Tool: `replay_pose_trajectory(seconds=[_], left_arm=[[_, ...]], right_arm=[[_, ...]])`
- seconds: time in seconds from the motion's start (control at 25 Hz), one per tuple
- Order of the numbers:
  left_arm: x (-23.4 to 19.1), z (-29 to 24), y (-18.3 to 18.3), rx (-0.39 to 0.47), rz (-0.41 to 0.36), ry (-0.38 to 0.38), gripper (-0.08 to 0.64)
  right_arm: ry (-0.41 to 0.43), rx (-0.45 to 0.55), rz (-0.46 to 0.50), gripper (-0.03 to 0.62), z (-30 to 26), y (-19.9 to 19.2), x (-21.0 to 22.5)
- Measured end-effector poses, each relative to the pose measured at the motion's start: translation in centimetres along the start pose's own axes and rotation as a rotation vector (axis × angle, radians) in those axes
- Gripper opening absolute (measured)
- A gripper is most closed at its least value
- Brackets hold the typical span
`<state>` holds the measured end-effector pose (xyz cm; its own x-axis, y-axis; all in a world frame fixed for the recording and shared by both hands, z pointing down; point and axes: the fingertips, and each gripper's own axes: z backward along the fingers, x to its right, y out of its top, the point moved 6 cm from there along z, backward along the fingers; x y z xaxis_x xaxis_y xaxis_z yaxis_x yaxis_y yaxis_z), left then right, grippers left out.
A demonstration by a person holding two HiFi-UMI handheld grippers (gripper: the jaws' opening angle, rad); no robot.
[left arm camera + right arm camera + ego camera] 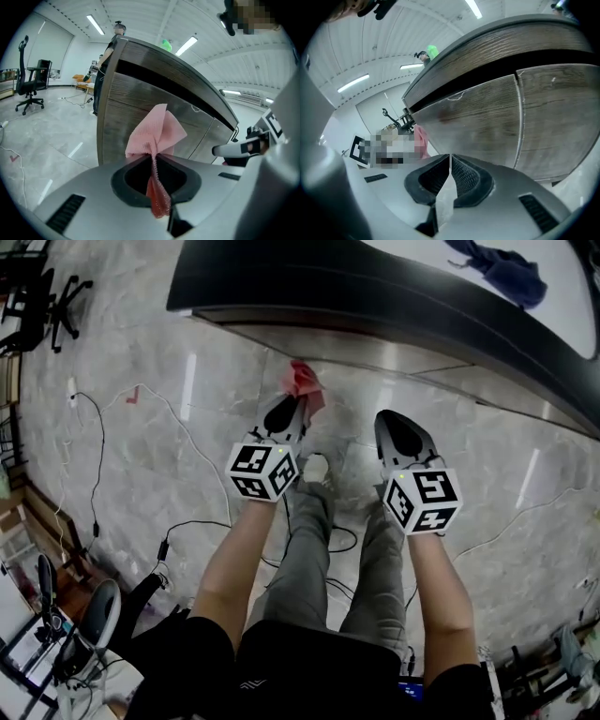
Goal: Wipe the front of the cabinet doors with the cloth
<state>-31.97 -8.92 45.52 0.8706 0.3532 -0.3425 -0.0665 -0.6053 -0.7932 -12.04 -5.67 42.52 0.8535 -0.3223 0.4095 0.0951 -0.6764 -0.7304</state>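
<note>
Cloth gripped; the wiping looks yet to be done.
Your left gripper [153, 157] is clamped on the pink cloth [157, 131], close to the cabinet doors [126, 110]; your right gripper [450, 157] is closed and empty.

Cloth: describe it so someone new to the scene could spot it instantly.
Find the long wood-grain cabinet with the dark top. In front of its door is the left gripper, shut on the cloth. It is pink and waffle-textured, fanning out past the gripper, unlike the blue fabric lying on top.
</note>
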Motion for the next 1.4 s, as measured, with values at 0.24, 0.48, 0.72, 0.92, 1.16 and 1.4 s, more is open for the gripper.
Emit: replay_pose_trajectory(seconds=[0.24,0.48,0.72,0.92,1.16,1.4], left_arm=[[-4.2,-0.2,-0.1,0.008,-0.005,0.001,0.032],[-7.0,-2.0,0.2,0.046,0.078,0.042,0.032],[-6.5,-3.8,0.2,0.025,0.058,0.019,0.032],[-4.4,-4.8,0.3,0.028,0.025,-0.031,0.032],[-0.6,-6.9,-0.1,0.019,0.024,-0.08,0.032],[3.7,-8.5,-0.8,-0.005,-0.002,-0.14,0.032]], right_arm=[[0.022,-0.025,0.056,0.04,-3.7,0.1,-2.4],[0.021,-0.047,0.06,0.04,-6.1,0.1,-2.2],[-0.001,-0.043,0.043,0.04,-6.1,-0.2,-1.3],[-0.007,-0.043,0.026,0.04,-5.0,-1.0,-0.7],[-0.044,-0.017,0.006,0.04,-2.6,-1.1,2.2],[-0.092,0.006,-0.03,0.04,0.8,-1.8,5.3]])
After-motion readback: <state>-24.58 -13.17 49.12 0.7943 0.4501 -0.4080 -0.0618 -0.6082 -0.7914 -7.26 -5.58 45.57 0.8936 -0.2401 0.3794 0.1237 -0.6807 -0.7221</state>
